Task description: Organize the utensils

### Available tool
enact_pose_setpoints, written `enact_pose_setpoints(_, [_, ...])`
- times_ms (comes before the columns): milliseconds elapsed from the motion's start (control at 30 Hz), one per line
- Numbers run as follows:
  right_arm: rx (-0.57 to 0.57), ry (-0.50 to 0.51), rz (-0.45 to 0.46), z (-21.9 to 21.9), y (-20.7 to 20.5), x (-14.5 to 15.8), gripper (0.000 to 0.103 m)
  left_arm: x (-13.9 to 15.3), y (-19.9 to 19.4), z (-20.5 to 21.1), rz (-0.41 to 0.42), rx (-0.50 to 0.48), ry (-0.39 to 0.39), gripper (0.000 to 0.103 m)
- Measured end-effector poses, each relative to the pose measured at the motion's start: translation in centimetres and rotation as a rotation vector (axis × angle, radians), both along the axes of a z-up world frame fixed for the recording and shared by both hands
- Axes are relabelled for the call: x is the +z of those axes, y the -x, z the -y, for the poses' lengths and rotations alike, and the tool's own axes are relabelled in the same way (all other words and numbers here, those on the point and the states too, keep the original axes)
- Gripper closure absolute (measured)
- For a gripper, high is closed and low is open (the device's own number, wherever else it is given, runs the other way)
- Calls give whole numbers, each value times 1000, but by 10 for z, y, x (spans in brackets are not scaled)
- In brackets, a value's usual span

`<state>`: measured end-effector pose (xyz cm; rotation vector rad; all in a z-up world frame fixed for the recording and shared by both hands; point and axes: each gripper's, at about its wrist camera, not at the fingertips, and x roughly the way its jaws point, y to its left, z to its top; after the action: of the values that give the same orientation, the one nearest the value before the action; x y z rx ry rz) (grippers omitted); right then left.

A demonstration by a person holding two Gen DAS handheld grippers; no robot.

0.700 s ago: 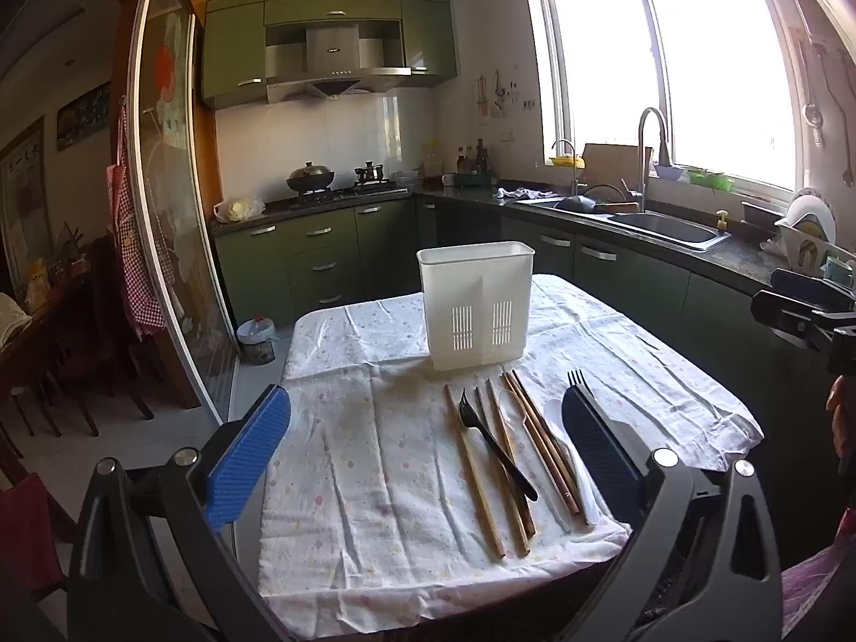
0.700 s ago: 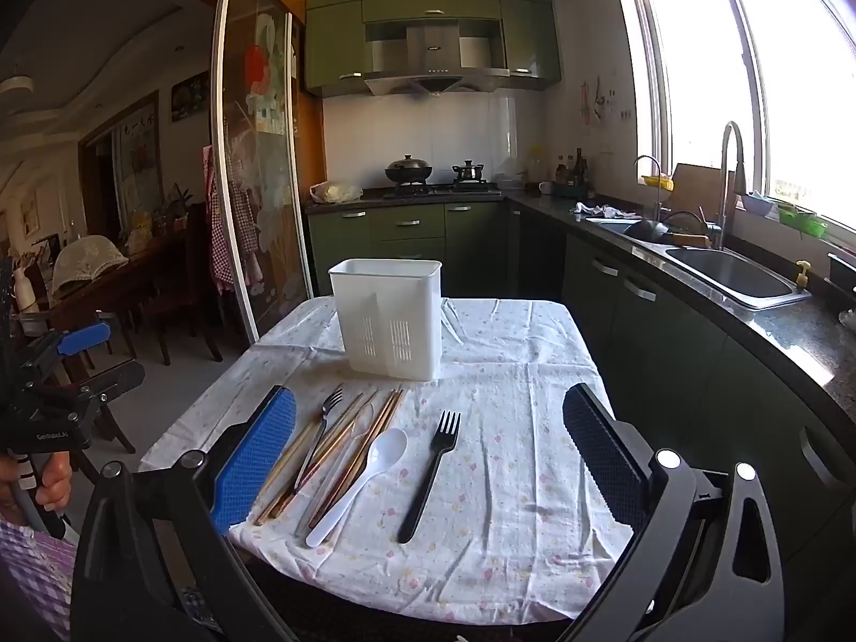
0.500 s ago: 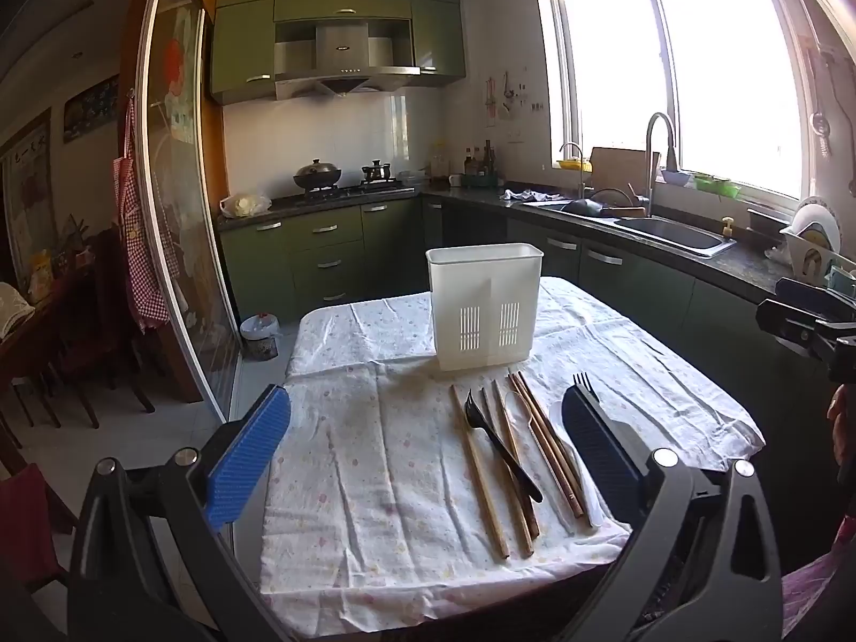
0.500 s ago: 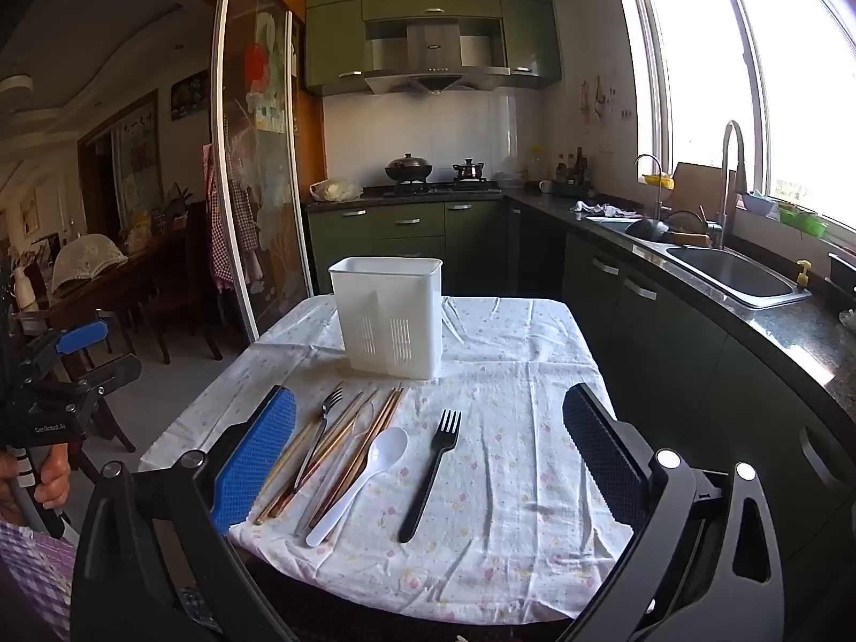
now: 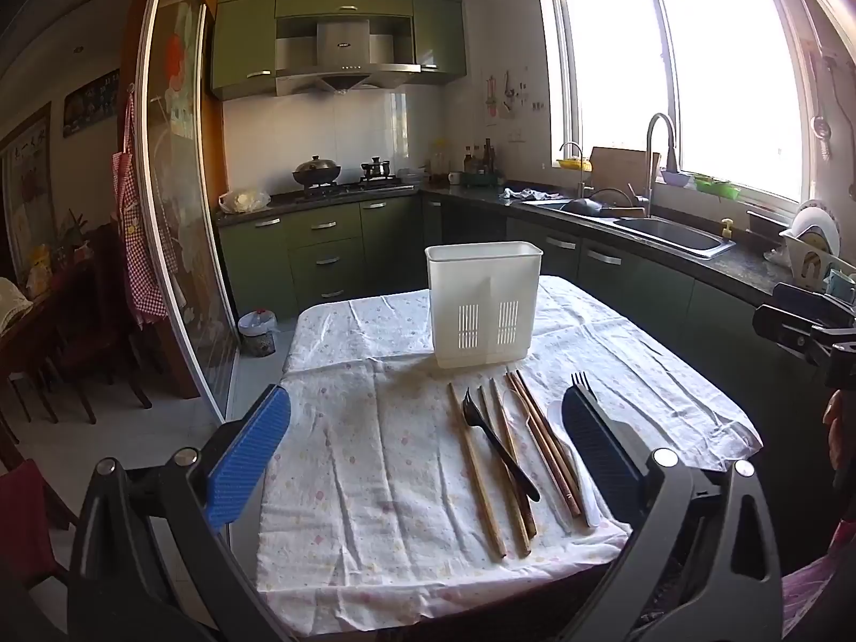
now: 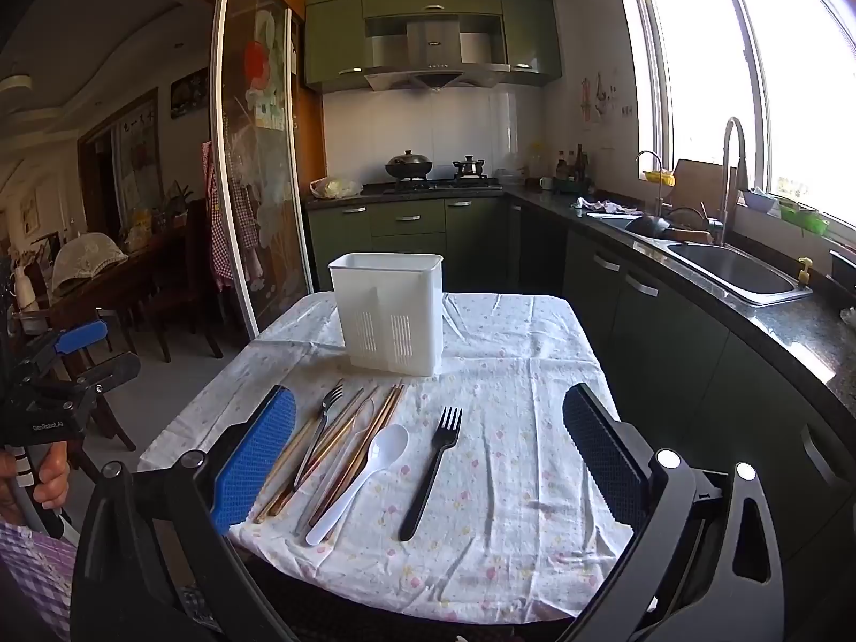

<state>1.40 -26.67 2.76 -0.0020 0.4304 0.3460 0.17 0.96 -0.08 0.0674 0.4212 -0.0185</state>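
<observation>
Lying side by side on a white flower-printed tablecloth (image 6: 508, 508), the utensils are shown near the table's front edge: a bundle of long wooden chopsticks (image 6: 326, 455), a black plastic fork with a slim handle (image 6: 315, 441) laid among them, a white plastic spoon (image 6: 356, 484) just beside the bundle, and a second black plastic fork (image 6: 430, 473) set apart to the right. A white rectangular plastic utensil holder with slotted sides (image 6: 388, 313) is seen standing upright behind them, its two compartments divided by a central wall. In the left wrist view the same holder (image 5: 484, 302) is shown farther up the cloth, with the chopsticks (image 5: 476, 463) and the slim fork (image 5: 500, 446) below it. The left gripper (image 5: 425, 441) is held above the cloth with its fingers spread wide and nothing between them; the right gripper (image 6: 428, 441) is likewise held fully apart over the spoon and the second fork, touching neither. Compared with the earlier frames, the left view is shifted slightly, the holder appearing a little higher and more to the right; the right view is matched almost exactly. No utensil is displaced. A hand (image 6: 45, 473) is visible on the left gripper's handle.
</observation>
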Motion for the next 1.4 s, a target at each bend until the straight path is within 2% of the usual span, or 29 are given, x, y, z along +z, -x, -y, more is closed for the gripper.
enact_pose_setpoints(333, [-1, 5, -15, -5, -5, -12, 4, -7, -4, 4, -12, 2, 3, 6])
enact_pose_setpoints(767, [-4, 4, -48, -3, -11, -11, 4, -10, -10, 4, -34, 0, 12, 6])
enact_pose_setpoints(1400, [-6, 7, -48, -4, -12, -14, 4, -11, -11, 4, -36, 0, 13, 6])
